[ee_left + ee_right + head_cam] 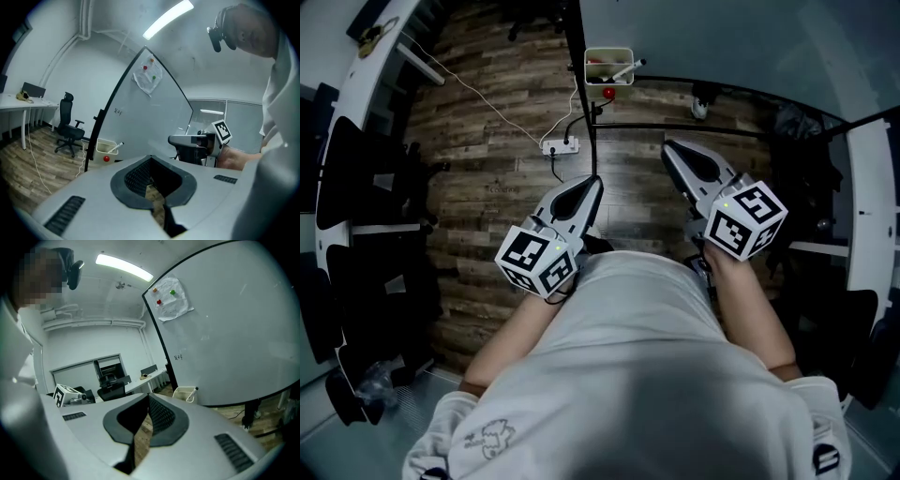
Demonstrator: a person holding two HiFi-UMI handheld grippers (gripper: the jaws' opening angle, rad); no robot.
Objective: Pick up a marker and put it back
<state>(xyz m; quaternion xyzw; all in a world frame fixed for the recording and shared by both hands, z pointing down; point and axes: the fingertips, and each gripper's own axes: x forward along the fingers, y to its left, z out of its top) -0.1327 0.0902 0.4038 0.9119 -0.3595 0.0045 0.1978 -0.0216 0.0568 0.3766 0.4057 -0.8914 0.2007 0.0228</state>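
The marker point(624, 69) lies slanted in a small tray point(609, 50) hung at the foot of the whiteboard point(722, 37), its tip sticking out over the tray's right rim. A red ball point(607, 93) sits just below the tray.

Both grippers are held close to the person's body, well apart from the tray and touching nothing. In the head view the left hand-held gripper point(592, 183) points up and slightly right, so the tray is ahead of its tips and a little to their right. The right hand-held gripper point(670, 148) points up and left, with the tray ahead and to the left of its tips.

In the left gripper view, the left hand-held gripper point(151, 160) has its jaws closed tip to tip, with nothing between the pads; only floor shows through the slit. The marker point(115, 146) and tray point(104, 147) appear beyond and to the left of the jaws, and the other gripper is at the right.

In the right gripper view, the right hand-held gripper point(147, 399) is likewise closed and empty. The marker point(192, 393) shows to the right of its tips, against the foot of the whiteboard point(234, 333).

A sheet of paper point(171, 301) is pinned to the board by small magnets. A power strip point(561, 145) lies on the wooden floor point(487, 187) between the left gripper and the tray.
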